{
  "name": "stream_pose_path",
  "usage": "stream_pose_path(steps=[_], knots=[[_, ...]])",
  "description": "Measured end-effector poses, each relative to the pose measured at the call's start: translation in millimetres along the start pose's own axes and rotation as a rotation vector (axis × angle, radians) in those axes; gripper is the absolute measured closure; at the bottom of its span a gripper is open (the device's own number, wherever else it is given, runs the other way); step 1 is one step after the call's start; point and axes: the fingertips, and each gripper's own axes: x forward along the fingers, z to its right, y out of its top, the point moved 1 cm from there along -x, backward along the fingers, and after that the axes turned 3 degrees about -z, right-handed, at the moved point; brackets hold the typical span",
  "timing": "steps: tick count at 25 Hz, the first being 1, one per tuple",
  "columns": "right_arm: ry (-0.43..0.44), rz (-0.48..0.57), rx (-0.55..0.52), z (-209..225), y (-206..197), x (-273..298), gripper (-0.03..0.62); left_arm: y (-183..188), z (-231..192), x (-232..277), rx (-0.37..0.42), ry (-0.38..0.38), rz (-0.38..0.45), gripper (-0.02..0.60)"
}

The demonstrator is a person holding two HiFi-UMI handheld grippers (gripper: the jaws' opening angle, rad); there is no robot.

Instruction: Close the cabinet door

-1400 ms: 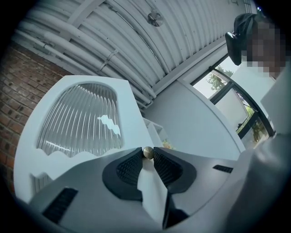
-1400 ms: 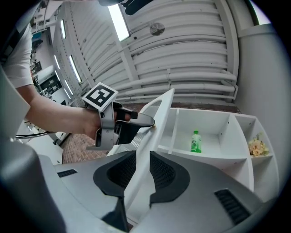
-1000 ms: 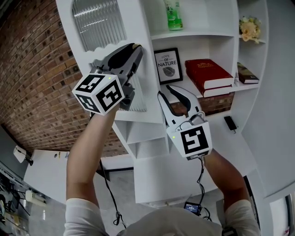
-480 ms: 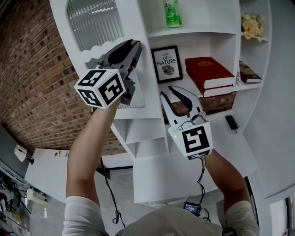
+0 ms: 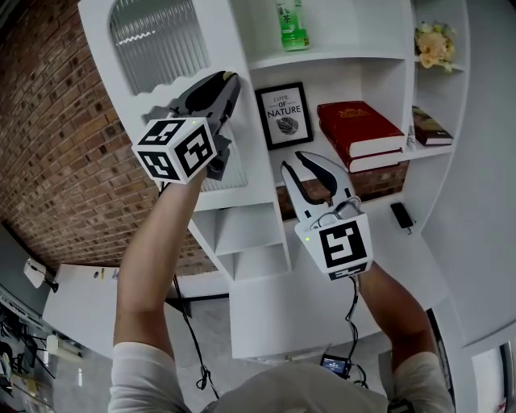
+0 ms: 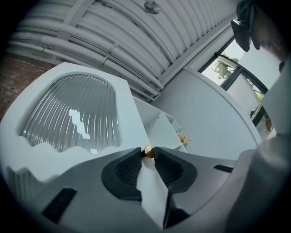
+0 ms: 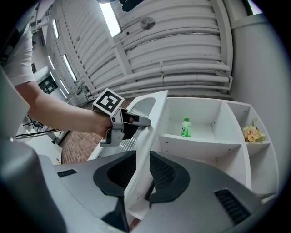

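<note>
Slightly nearer the white open shelving than a second ago: white cabinet door with ribbed glass pane, ajar at its left. Left gripper pinches the door's free edge beside the small brass knob; the closing push is likely rightward. Right gripper spread, empty, lower.

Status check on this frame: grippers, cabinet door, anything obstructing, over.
Left gripper shut on door knob. Right gripper open, empty. Cabinet door open, not yet closed. Green bottle set back on shelf, nothing seen blocking.
</note>
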Motion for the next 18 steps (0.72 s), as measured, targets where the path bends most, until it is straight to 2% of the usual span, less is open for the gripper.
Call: stream_pose_path(steps=[18], knots=[[-0.027,-0.041,0.008,22.4,-22.4,-13.7,0.485,-11.5,-11.5,22.0,0.016,0.038,-0.019,0.492]])
